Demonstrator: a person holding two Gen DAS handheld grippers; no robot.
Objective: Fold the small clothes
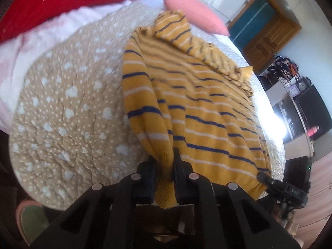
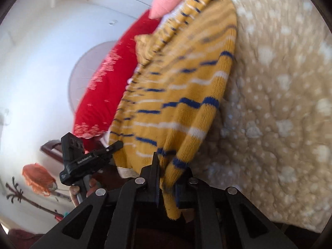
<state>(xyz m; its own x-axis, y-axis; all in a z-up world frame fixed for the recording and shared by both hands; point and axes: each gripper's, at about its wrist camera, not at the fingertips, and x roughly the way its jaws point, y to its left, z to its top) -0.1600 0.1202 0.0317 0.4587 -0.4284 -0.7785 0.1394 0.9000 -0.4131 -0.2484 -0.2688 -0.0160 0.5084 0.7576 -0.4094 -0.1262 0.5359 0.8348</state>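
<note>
A mustard-yellow knit sweater [image 1: 207, 108] with navy and white stripes lies on a tan, white-dotted bedspread [image 1: 62, 103]. A sleeve is folded across its far end. In the left wrist view, my left gripper [image 1: 165, 159] is shut on a bunched fold of the near hem, which hangs down between the fingers. My right gripper [image 2: 170, 166] is shut on another part of the sweater [image 2: 186, 83], and its edge dangles below the jaws. Each view shows the other gripper at the sweater's near corner: the right gripper [image 1: 263, 176] and the left gripper [image 2: 116, 145].
A red pillow [image 1: 62, 0] and a pink pillow [image 1: 193, 12] lie at the bed's far end. Beyond the bed's edge stand a wooden door [image 1: 265, 31] and cluttered shelves [image 1: 290, 87]. A hand [image 2: 75, 191] holds the left tool. The bedspread [image 2: 280, 103] stretches wide beside the sweater.
</note>
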